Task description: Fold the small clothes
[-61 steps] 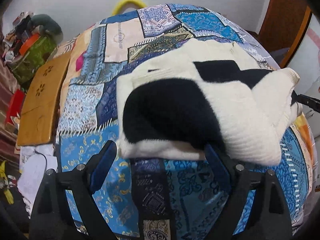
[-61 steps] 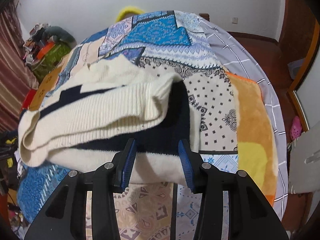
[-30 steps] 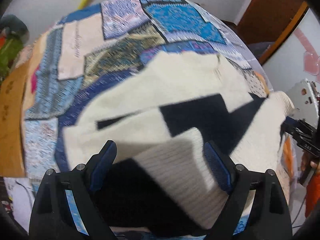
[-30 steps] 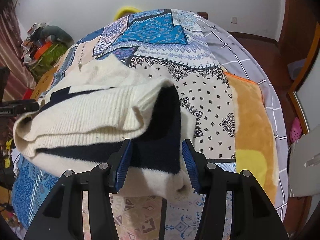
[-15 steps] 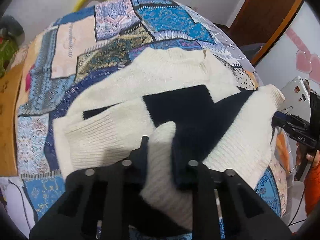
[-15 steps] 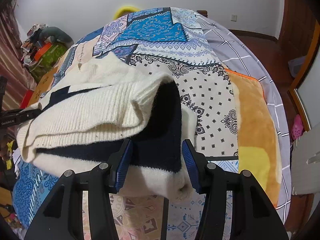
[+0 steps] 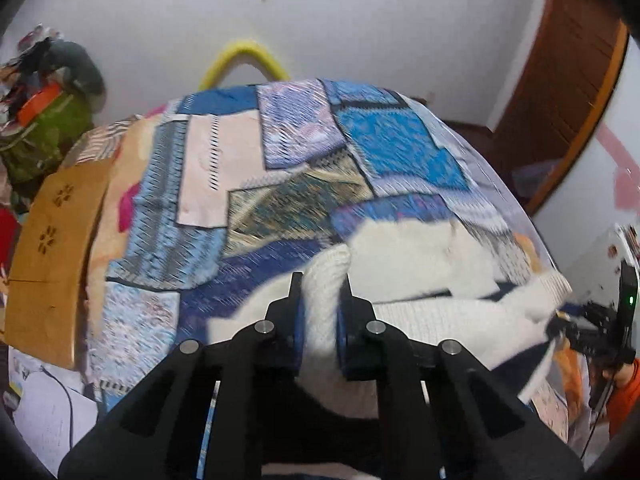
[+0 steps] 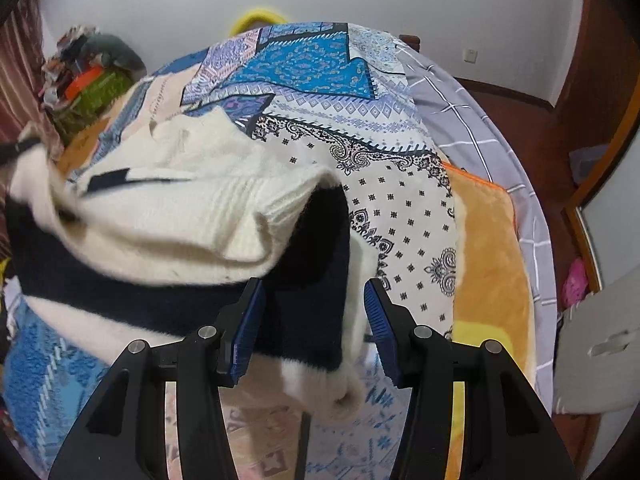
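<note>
A cream and navy knitted sweater point(image 7: 420, 312) lies bunched on the patchwork quilt point(image 7: 280, 168) of a bed. My left gripper point(image 7: 320, 288) has its jaws closing, and the pads pinch a cream ribbed fold that stands up between them. In the right wrist view the sweater point(image 8: 180, 208) drapes across to the left. Its thick navy and cream edge sits between the pads of my right gripper point(image 8: 314, 300), held there, with a corner hanging below. The right gripper point(image 7: 560, 316) also shows at the sweater's far right end in the left wrist view. The picture is motion-blurred.
A wooden board point(image 7: 52, 248) and a green bag pile point(image 7: 44, 132) stand left of the bed. A yellow hoop point(image 7: 244, 60) leans at the wall. An orange blanket point(image 8: 488, 260) and grey checked sheet point(image 8: 480, 132) cover the right side. A wooden door point(image 7: 560, 100) is far right.
The left gripper's wide-open jaws came together on a cream fold of the sweater, then rose with it, and the view tipped up toward the wall. The right gripper stayed put.
</note>
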The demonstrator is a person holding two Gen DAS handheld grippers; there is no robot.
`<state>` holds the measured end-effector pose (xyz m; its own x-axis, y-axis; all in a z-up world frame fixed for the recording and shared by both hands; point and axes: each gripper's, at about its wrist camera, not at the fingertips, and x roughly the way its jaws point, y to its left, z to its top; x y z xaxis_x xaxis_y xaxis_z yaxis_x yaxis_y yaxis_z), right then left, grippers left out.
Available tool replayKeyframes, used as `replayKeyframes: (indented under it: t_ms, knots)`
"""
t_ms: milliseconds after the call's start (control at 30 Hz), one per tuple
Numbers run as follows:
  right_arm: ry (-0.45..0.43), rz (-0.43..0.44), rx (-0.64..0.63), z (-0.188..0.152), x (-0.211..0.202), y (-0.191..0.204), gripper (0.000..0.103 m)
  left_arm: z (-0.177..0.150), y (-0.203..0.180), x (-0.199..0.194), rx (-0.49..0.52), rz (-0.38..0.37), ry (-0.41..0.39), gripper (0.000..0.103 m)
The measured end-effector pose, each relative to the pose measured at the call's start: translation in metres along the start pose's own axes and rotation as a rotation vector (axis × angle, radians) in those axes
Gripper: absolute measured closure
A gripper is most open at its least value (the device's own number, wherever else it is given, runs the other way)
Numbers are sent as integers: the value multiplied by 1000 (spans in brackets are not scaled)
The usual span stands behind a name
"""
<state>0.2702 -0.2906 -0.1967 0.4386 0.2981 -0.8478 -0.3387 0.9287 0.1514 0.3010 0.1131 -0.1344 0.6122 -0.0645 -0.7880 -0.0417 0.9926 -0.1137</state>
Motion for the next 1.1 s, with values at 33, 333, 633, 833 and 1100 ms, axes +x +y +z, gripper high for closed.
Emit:
replayKeyframes:
  t_ms: [33,333,633,833,1100]
  knots:
    - [3,2,-2,3,3,0,56,3,5,2,-14,8,-1,90]
    - [-19,26,10,41,26,2,56,9,34,48,-57,75,57,91]
    - [-31,-16,48,66,55,-11,56,-1,54,91,-112,97,154,72]
    - [19,40,76,61,63,-16,56,-5,67,83,-121,103,137,47]
    - [-6,78,75,58,60,-8,94,-17,72,61,-142,62,125,39]
